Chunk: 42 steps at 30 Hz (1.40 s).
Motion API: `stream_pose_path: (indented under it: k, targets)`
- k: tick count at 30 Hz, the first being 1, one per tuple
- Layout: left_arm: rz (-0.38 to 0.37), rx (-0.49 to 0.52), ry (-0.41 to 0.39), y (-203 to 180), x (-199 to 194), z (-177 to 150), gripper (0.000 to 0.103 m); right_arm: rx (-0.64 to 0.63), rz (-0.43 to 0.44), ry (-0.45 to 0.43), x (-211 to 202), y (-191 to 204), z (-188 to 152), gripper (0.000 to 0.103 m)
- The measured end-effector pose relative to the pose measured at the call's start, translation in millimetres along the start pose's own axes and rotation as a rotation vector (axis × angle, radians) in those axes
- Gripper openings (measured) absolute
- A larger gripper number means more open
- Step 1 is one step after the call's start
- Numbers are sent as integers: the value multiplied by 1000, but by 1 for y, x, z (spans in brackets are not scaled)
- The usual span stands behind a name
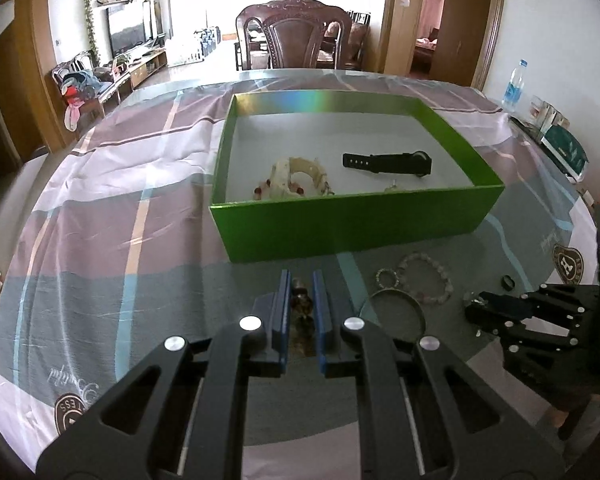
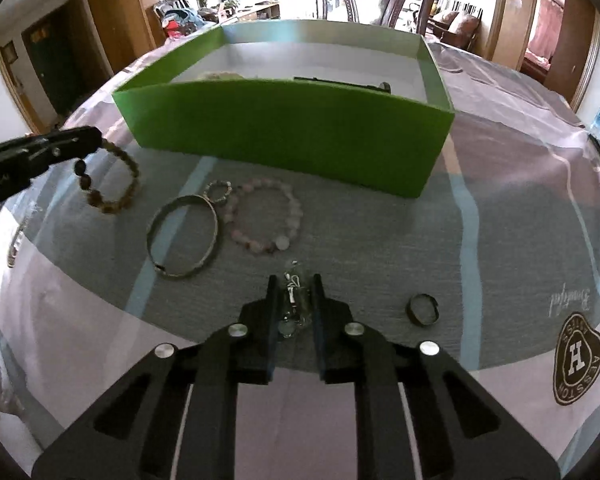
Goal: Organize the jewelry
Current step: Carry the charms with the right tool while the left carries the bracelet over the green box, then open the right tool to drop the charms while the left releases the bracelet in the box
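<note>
Left gripper (image 1: 301,292) jaws clenched on brown beaded bracelet (image 2: 110,184), lifted for green cardboard box (image 1: 352,228); right gripper (image 2: 294,296) jaws apparently pinching small clear-and-silver trinket (image 2: 294,300) off surface.

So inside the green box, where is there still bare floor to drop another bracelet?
In the green box, the back strip along the far wall and the left-rear corner are bare, as is the right end beyond the black watch. The front-left is crowded by the pale bead pile, and a small piece sits by the front wall.
</note>
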State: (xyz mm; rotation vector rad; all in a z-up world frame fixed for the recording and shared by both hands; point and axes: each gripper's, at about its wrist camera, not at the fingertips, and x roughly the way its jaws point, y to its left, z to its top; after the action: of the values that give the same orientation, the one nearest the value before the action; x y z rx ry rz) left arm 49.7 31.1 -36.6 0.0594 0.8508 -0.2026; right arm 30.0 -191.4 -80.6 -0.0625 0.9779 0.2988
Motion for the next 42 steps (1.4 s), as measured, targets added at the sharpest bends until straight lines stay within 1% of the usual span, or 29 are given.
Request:
stream_pose_path:
  k: [5, 7, 9, 11, 12, 14, 15, 16, 18, 20, 23, 28, 31, 33, 37, 38, 39, 40, 41, 42]
  targets:
    - [-12, 27, -39, -3, -15, 17, 11, -22, -22, -96, -33, -1, 20, 15]
    - [-18, 53, -78, -6, -28, 32, 11, -22, -46, -159, -53, -4, 38, 15]
    - [-18, 72, -124, -8, -38, 50, 11, -8, -52, -229, -71, -8, 59, 15]
    - [-10, 84, -157, -9, -42, 71, 11, -10, -74, -284, -76, -13, 81, 15]
    - [-13, 81, -157, -9, -39, 78, 11, -11, -93, -288, -73, -15, 89, 15]
    - [-31, 62, -138, -6, -26, 95, 11, 0, -104, -260, -54, -20, 104, 15]
    - [-33, 54, -132, -5, -19, 99, 11, 8, -101, -243, -46, -23, 105, 15]
    - [-31, 43, -118, -4, -8, 103, 11, 26, -98, -210, -30, -26, 110, 15]
    - [-22, 25, -79, 0, 14, 107, 11, 33, -108, -161, -7, -29, 112, 15]
    - [-19, 6, -46, 6, 29, 107, 11, 38, -113, -135, 6, -29, 111, 15]
    - [-14, -5, -21, 11, 43, 105, 11, 39, -108, -120, 14, -26, 108, 15]
    - [-15, -7, -38, 12, 41, 108, 11, 43, -124, -131, 13, -27, 114, 15]
    - [-40, 2, -50, 4, 37, 111, 11, 60, -124, -132, 13, -31, 115, 15]
    - [-55, 24, -59, -8, 36, 111, 11, 70, -116, -121, 16, -33, 115, 15]
    - [-76, 46, -59, -24, 43, 111, 12, 75, -117, -106, 20, -33, 112, 16]
    - [-72, 45, -62, -25, 44, 110, 13, 76, -124, -113, 18, -32, 111, 17]
    - [-70, 45, -63, -25, 44, 110, 24, 75, -129, -125, 13, -31, 110, 21]
    - [-68, 47, -64, -24, 43, 108, 39, 72, -131, -138, 8, -30, 109, 32]
    - [-66, 47, -70, -23, 40, 106, 42, 66, -129, -157, 0, -28, 106, 38]
    - [-61, 48, -73, -22, 37, 105, 42, 61, -124, -166, -6, -27, 104, 38]
